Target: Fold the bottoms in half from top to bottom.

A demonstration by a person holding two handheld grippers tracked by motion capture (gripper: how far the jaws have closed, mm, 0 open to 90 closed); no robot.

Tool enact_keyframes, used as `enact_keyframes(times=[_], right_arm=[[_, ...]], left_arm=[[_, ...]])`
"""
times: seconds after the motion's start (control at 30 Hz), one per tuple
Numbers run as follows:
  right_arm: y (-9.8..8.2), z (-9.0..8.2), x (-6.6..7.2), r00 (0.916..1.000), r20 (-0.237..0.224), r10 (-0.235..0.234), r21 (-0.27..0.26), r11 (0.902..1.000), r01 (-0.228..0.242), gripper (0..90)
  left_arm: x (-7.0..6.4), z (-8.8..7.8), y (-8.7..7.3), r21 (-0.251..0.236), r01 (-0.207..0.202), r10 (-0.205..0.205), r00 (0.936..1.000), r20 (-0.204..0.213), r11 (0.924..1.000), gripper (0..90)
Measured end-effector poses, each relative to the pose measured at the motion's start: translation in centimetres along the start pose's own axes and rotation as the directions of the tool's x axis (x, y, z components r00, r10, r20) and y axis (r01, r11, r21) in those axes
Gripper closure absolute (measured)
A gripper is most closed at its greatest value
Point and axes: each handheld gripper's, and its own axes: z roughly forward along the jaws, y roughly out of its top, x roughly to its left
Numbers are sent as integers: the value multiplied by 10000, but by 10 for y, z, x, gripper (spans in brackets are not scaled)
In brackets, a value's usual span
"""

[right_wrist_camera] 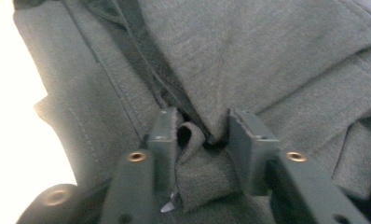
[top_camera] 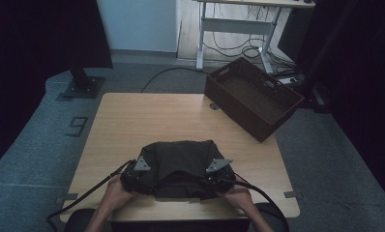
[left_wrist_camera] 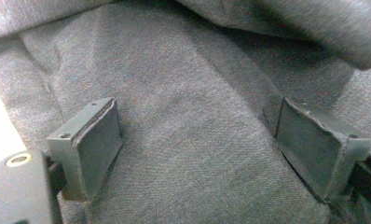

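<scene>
The wooden desk point(top_camera: 132, 121) carries a brown woven basket point(top_camera: 251, 96) at its far right corner. A dark grey garment point(top_camera: 181, 166) lies at the near edge. On its left side the left gripper point(left_wrist_camera: 197, 149) has jaws wide apart over flat cloth. The right gripper point(right_wrist_camera: 203, 144) pinches a fold between its nearly closed jaws.
</scene>
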Motion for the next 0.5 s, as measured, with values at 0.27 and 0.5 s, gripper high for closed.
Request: enact_keyframes(times=[0.27, 0.5], right_arm=[[-18, -5, -3, 9992, 74, 391, -241, 9990, -389, 749], [-18, -19, -4, 9975, -309, 640, -624, 9959, -658, 517]], left_arm=[[3, -1, -7, -243, 444, -444, 9990, 33, 9987, 140], [10, -29, -1, -909, 631, -612, 9978, 235, 9939, 145]])
